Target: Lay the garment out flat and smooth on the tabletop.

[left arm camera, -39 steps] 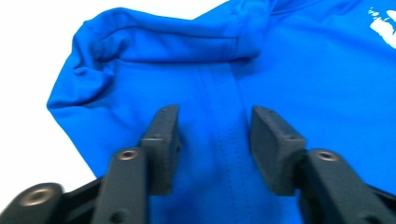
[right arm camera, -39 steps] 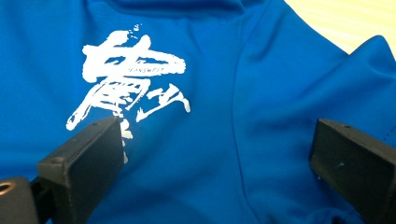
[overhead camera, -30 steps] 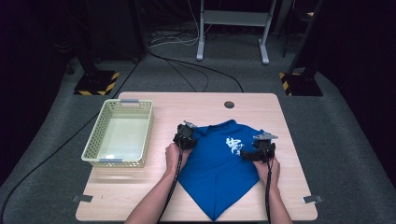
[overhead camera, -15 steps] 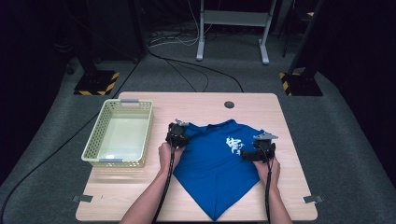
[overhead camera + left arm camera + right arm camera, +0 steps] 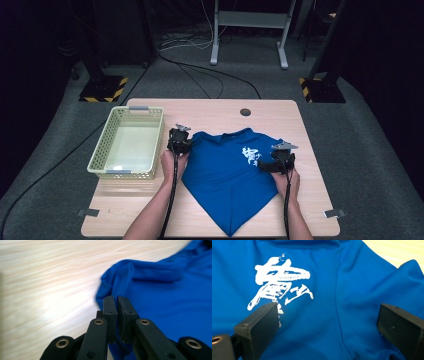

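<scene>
T-shirt: blue T-shirt (image 5: pixel 227 172) lies flat on the wooden table (image 5: pixel 310 200), right of the middle; folded to a wedge, neck edge toward the far side, lower tip pointing at the person; long axis runs near to far
Print: white brush-stroke characters (image 5: pixel 250 156) on the chest, toward the shirt's right side; the right gripper view shows the strokes (image 5: pixel 279 283) large, with a tiny line of lettering too small to read
Fabric: smooth, thin knit with soft creases; the left gripper view shows a rolled fold (image 5: pixel 140 272) at the shirt's edge, which the high view leaves too small to make out
Left gripper: left gripper (image 5: pixel 117 305) at the shirt's left shoulder edge; jaws have just been closing and now stand pressed together; blue cloth lies under and beside them, pinched between them at the edge
Right gripper: right gripper (image 5: pixel 328 322) over the shirt's right side just beside the print; jaws spread wide, cloth spanning the gap, pads not pressing it
Table: pale wood grain, rounded corners, a dark round hole (image 5: pixel 245 112) near the far edge
Basket: pale yellow-green plastic lattice basket (image 5: pixel 100 152), rectangular, just left of the left gripper, apart from the shirt
</scene>
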